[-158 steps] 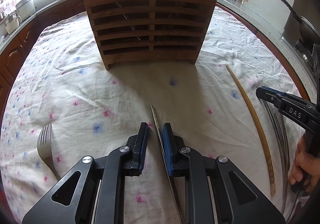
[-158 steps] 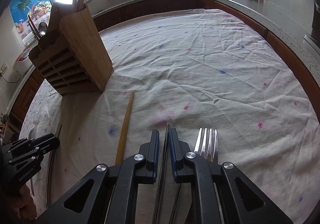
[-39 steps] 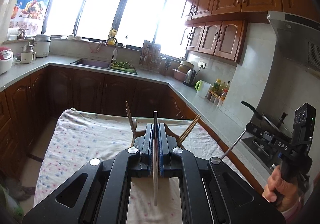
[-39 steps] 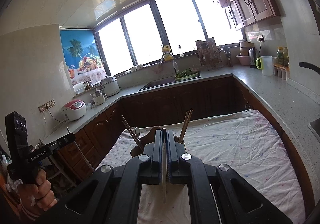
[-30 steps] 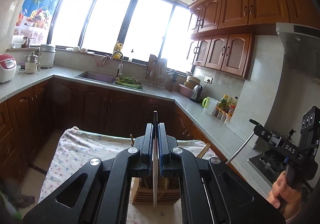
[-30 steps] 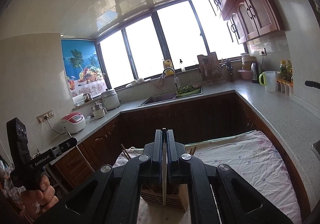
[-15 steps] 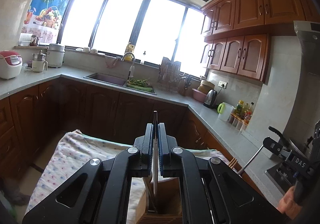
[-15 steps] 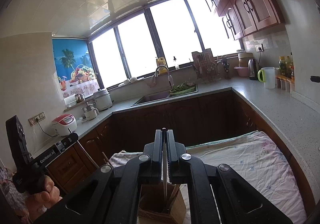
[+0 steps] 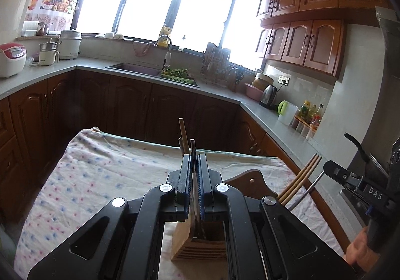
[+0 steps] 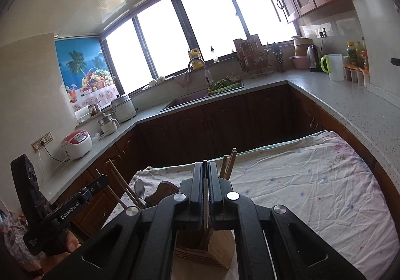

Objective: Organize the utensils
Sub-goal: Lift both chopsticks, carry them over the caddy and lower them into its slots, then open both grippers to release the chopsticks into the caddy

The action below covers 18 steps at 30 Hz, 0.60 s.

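Kitchen table cloth (image 9: 105, 167); spoon (image 10: 139, 188) in holder (image 10: 200, 252) only in right view.

You are working over a table covered by a wrinkled white cloth (image 9: 105, 170) dotted with small pink and blue flower prints; the cloth hangs over the far edge, where a pale green hem shows. Directly on it, at the near middle of your view, stands a slatted wooden utensil holder (image 9: 200, 245) with open compartments on top. In the right wrist view the same cloth (image 10: 312, 187) spreads bare to the right of the holder (image 10: 215, 252), creased all over, with a faint purple flower print near its far right corner.
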Tool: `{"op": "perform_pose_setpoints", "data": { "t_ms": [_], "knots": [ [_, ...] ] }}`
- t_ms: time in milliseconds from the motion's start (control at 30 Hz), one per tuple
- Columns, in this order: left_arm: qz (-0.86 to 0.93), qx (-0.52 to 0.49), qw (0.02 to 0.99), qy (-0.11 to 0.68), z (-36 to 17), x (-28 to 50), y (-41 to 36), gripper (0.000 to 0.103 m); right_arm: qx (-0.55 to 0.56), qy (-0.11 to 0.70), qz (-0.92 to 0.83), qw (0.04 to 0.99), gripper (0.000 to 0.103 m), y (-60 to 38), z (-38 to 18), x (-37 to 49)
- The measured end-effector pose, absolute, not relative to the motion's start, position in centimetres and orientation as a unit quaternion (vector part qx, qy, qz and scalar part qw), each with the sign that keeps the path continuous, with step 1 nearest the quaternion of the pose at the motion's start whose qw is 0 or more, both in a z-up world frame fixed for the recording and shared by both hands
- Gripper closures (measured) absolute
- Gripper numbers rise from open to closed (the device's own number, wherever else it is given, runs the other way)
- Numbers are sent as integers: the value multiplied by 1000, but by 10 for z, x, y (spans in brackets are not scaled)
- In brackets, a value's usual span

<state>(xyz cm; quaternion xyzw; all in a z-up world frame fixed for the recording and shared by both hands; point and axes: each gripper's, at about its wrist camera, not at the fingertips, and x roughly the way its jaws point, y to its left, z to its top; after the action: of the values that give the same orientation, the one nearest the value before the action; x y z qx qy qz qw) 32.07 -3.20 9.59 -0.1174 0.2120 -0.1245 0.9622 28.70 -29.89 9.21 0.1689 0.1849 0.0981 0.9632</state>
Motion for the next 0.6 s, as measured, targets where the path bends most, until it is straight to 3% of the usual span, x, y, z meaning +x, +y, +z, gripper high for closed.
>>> {"op": "perform_pose_setpoints", "data": {
  "t_ms": [600],
  "knots": [
    [-111,-107,962,226,91,325,-35,97,177,201,91,959,98,-300,82,294]
  ]
}}
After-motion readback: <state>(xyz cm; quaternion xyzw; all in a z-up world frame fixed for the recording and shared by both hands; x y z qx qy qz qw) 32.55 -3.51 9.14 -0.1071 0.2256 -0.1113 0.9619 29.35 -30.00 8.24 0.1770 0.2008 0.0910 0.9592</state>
